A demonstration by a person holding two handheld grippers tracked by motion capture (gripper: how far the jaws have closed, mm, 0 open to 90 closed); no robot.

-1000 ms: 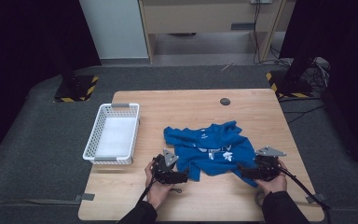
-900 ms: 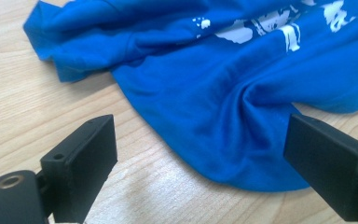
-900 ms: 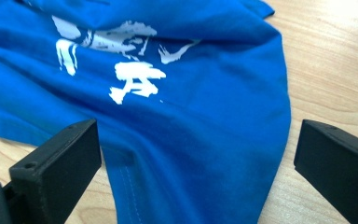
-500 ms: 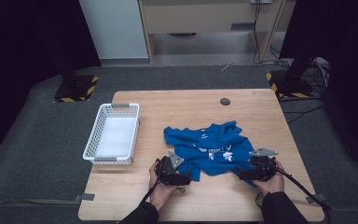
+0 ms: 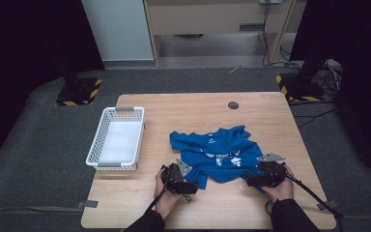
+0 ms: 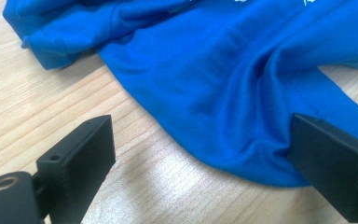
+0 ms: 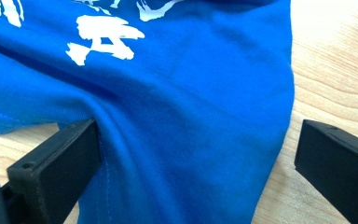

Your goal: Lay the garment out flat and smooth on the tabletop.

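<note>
Blue fabric is lying crumpled on the wooden tabletop [image 5: 251, 111]: a T-shirt [image 5: 217, 152] with white print, bunched toward the near-right part of the surface, well apart from the white basket [image 5: 117, 166] standing at the left edge. The garment is neither spread flat nor folded; its folds are piling over one another and one sleeve is sticking out to the left.

At the near edge the person's two hands are bringing the tools in on the shirt's lower hem. The left gripper [image 5: 189, 185] is sitting at the hem's left corner, and in the left gripper view its jaws are standing wide apart, one resting on bare wood, the other touching the cloth's rounded edge [image 6: 242, 163]. The right gripper [image 5: 249, 181] is meeting the right corner; in the right gripper view its jaws are likewise spread, straddling a ridge of the fabric [image 7: 186, 154] without pinching it.

Judging from this, the work is only beginning: both tools are lining up on the hem, but no grasp is made yet. Closing on the two corners, lifting or pulling the shirt straight, and whatever folding or moving follows all appear to be remaining. The basket is holding no clothing.
</note>
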